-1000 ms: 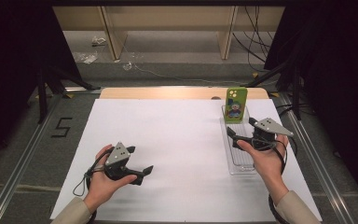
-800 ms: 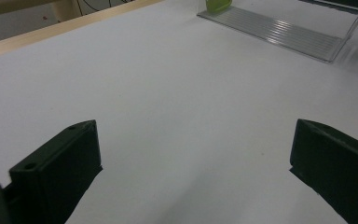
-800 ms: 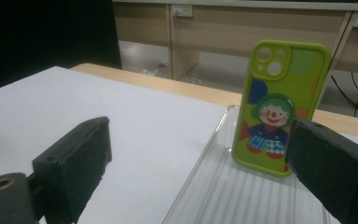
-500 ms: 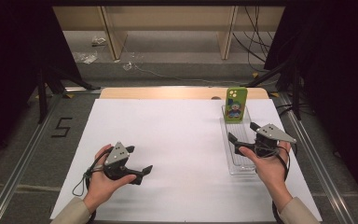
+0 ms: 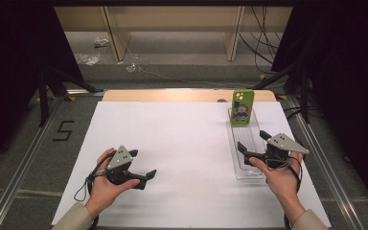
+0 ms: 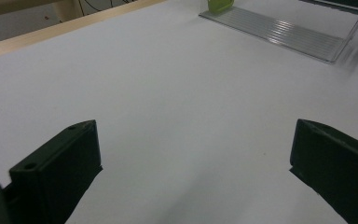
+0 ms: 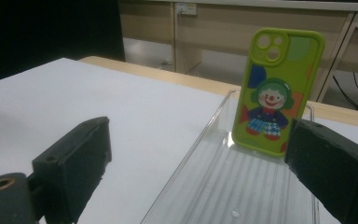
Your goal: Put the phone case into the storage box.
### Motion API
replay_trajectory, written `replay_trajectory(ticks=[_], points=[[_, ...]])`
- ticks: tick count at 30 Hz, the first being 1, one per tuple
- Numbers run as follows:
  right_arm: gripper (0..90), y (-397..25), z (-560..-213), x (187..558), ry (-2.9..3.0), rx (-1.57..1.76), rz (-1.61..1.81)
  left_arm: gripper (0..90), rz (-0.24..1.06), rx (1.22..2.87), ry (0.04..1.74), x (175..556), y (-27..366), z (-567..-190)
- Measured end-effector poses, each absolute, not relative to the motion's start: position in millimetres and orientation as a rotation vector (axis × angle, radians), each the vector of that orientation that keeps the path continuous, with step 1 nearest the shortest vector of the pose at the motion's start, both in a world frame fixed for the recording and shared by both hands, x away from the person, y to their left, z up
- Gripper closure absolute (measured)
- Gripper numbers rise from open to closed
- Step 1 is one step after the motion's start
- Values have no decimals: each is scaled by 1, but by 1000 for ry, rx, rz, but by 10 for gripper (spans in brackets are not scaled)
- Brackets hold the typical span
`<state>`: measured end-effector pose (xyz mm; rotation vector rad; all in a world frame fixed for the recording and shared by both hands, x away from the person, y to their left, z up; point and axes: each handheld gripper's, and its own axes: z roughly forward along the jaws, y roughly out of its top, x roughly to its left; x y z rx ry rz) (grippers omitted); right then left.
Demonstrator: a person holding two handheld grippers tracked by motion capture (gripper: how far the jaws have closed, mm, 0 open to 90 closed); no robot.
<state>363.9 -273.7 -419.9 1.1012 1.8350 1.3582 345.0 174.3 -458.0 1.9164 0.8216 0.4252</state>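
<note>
The right gripper (image 5: 253, 145), jaws wide apart, approaches the green phone case (image 7: 275, 91) standing ahead between them in the clear tray (image 7: 200, 186). Next it likely needs to advance and close on the case; the left gripper (image 5: 143, 165) rests open-jawed and empty.

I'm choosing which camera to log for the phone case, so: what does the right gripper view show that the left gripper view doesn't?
Right gripper view: the green phone case whole, standing upright at the far end of the clear tray, with its clown picture and camera cutout plain. Left gripper view: a wide bare stretch of the white table, and the tray seen from the side, with a mere green corner of the case at the top edge. Both share the white table, the tray, and a pair of black jaws standing wide apart with nothing between them.
</note>
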Motion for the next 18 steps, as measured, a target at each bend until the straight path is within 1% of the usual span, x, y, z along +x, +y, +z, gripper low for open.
replay_trajectory(ticks=[18], points=[[82, -279, -428, 348, 1849, 1084, 1363, 11, 427, 1917, 823, 345, 175, -458]])
